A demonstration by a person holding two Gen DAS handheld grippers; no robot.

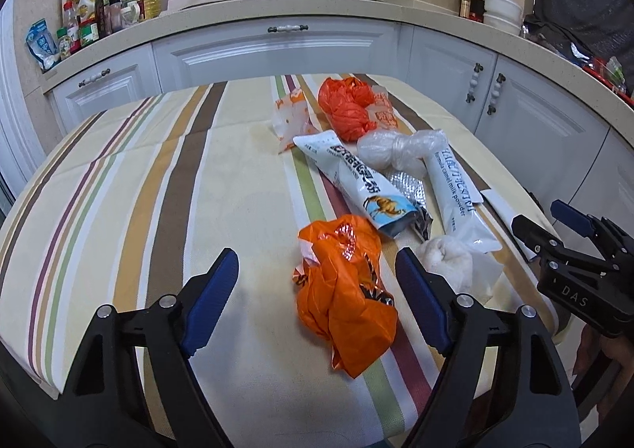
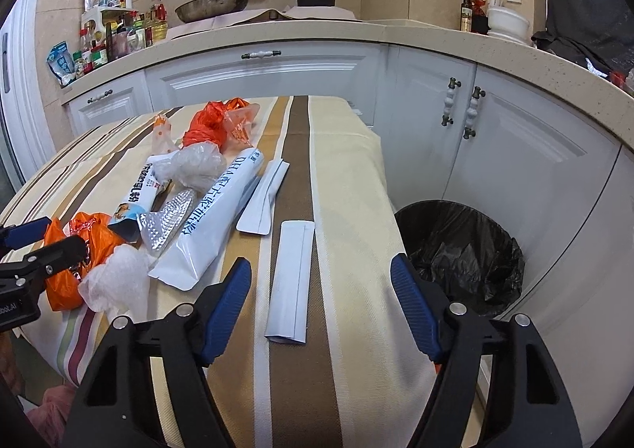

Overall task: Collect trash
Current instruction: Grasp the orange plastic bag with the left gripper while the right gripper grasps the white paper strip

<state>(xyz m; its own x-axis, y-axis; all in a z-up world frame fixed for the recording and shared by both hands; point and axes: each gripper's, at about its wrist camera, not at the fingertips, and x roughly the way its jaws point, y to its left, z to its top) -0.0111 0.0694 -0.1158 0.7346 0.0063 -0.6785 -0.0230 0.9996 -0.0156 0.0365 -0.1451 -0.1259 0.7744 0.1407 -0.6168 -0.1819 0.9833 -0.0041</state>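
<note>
Crumpled orange plastic bag (image 1: 346, 291) between parted left fingers (image 1: 214, 301); flat white packet (image 2: 291, 277) between parted right fingers (image 2: 228, 305). Risk: slippery thin packet escaping pinch.

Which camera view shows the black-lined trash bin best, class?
The right wrist view: the trash bin sits open beside the table, its black liner and rim visible. The left wrist view does not show it at all.

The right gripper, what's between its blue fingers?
A flat white packet on the striped cloth, untouched, in the right wrist view; the right gripper is open.
</note>
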